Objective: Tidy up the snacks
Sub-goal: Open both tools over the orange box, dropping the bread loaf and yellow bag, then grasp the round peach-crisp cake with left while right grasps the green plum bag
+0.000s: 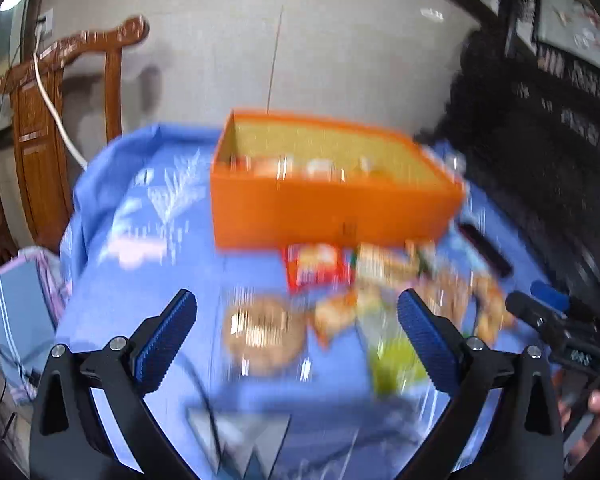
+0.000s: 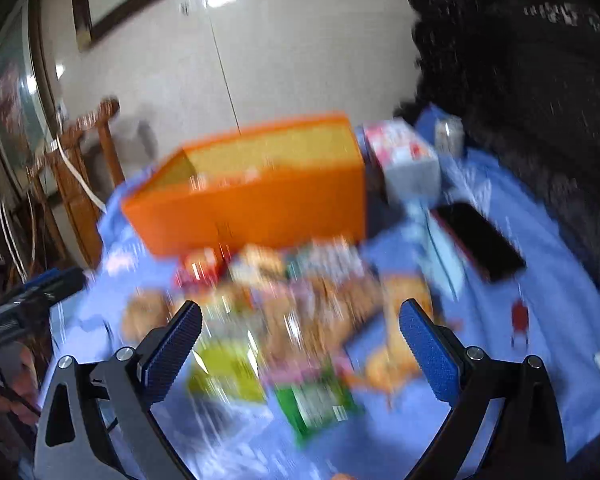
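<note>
Two grippers hang wide open over a blurred heap of snack packets, grasping nothing.

From the left gripper, the snack packets lie between its spread fingers and on toward 12 o'clock, with one orange box beyond holding a few more. Under the right gripper, a green packet lies at 6 o'clock of the heap; one black phone rests at 2 o'clock. The exact packet count is lost to blur. A blue cloth covers the surface; one carved wooden chair stands against a pale wall.
</note>
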`<state>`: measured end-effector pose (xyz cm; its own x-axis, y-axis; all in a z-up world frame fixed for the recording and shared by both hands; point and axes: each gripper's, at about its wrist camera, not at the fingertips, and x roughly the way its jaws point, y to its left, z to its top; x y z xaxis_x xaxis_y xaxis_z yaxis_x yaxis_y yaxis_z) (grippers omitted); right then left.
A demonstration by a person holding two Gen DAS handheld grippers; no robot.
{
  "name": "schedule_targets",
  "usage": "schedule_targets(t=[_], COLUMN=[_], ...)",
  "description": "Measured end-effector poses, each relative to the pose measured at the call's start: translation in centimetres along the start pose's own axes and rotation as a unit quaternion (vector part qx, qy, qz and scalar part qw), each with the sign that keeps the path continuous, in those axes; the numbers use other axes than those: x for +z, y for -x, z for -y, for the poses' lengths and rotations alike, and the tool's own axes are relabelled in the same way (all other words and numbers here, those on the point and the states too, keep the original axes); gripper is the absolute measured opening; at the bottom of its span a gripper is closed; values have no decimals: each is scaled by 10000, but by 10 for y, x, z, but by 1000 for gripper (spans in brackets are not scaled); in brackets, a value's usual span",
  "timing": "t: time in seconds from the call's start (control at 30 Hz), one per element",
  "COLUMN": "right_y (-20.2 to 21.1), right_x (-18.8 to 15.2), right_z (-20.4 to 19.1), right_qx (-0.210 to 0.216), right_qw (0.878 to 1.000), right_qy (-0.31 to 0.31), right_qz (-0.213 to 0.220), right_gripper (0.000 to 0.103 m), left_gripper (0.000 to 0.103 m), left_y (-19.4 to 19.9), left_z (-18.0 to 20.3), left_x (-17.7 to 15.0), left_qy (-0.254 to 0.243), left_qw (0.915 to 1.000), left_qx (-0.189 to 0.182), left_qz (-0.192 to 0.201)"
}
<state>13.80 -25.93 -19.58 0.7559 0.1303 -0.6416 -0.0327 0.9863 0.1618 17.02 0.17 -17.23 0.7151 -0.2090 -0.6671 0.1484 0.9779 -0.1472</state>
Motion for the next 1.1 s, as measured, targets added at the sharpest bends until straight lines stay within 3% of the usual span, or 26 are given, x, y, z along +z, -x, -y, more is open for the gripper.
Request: schedule_targets(t=[0.23, 0.53, 0.6, 0.67, 0.77, 0.93, 1.1], right_y=[-12, -40, -52, -59, -56, -47, -49], right_x=[-52, -44, -47, -52, -57, -59, -60], right_z=[5, -5, -2, 0, 1, 11, 16], right_qx=[-144, 124, 78, -13, -11, 282, 267], right_qw=[9985, 9969, 9959, 9953, 9962, 9976, 9971], right_qy=[164, 422, 406, 382, 343, -27, -162], right_qz=[-493, -653, -808, -885, -800, -635, -688], right_gripper=[99, 99, 94, 64, 52, 48, 48], left_gripper=[99, 99, 99, 99, 99, 99, 99], left_y=[11, 18, 18, 17, 11, -22, -70], left_z=[-6, -2, -4, -8, -14, -17, -13], left_x=[-64, -71, -69, -69, -66, -48, -28], left_qy=[-135, -198, -166, -128, -49, -16, 26], left_qw=[9988, 9988, 9988, 9988, 9986, 9979, 9956], left_qx=[25, 26, 63, 106, 185, 311, 497], left_qz=[-460, -451, -457, -465, -484, -567, -789])
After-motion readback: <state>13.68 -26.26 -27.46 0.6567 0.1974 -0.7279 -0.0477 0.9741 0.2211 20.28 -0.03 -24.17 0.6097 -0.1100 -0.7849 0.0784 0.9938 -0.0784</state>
